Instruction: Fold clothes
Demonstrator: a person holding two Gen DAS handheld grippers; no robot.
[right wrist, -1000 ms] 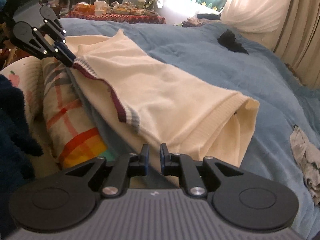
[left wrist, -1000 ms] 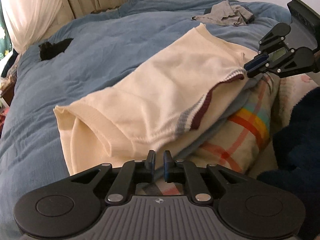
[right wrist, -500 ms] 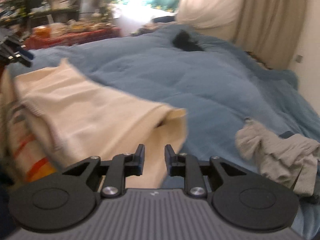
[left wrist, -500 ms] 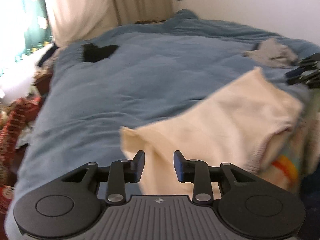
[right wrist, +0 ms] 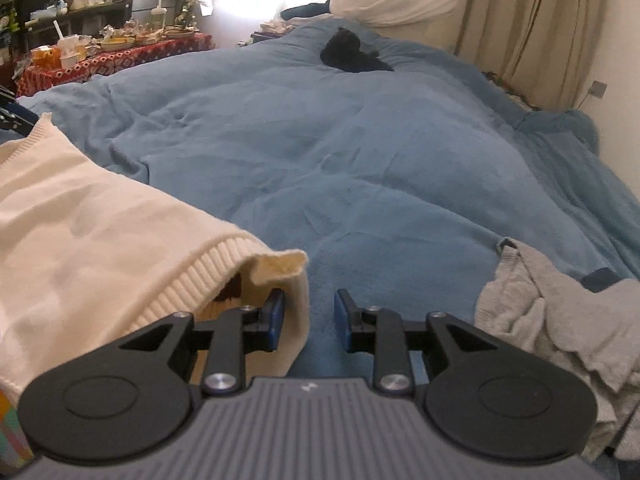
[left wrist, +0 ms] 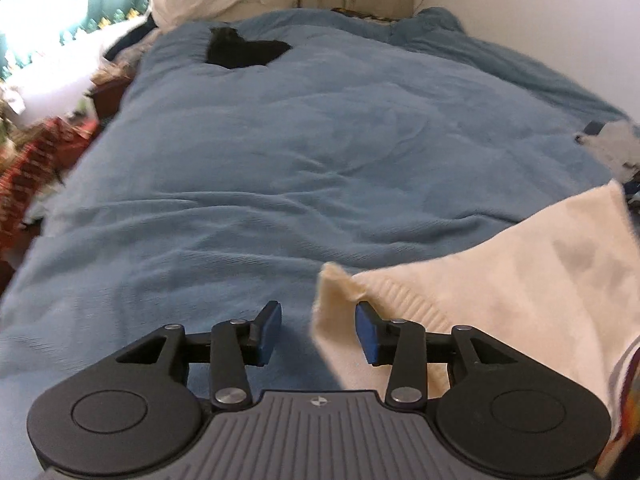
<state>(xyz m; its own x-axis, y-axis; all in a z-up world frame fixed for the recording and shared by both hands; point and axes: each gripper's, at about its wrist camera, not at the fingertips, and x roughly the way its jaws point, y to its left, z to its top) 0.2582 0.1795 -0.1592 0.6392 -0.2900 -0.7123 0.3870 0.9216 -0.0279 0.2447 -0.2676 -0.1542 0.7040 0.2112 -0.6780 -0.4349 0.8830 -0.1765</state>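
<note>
Bedroom: a wide bed w/ a rumpled blue duvet (left wrist: pixel 304 152) fills both views, curtains (right wrist: pixel 532 20) at the far wall, a cluttered side table (right wrist: pixel 112 54) w/ a red patterned cloth off to one side. A small black item (left wrist: pixel 244 50) lies near the head of the bed.

The cream sweater (left wrist: pixel 500 280) sits folded at the near edge of the bed, ribbed hem toward us; in the right wrist view it's on the left, partly over a checked cloth at the frame corner. A crumpled grey garment (right wrist: pixel 560 312) lies just beside it on the other side, not yet folded.

Step, as we judge it: the sweater fold looks done & we're letting go. Our left gripper (left wrist: pixel 316 332) has its jaws opening, about mid-width; one corner of the hem pokes into the gap, but the pads don't press it. Our right gripper (right wrist: pixel 308 318) has jaws parted fairly narrow; the hem edge hangs by its left pad, nothing pinched as far as we can tell.

Both grippers point down at a slant toward the duvet, low over the near edge, one at each end of the hem.

Next, prob.: clear the hem w/o dragging it, then go for the grey garment, which needs spreading flat on open duvet before any fold. Risk: a pad snags the ribbing & undoes the fold.
</note>
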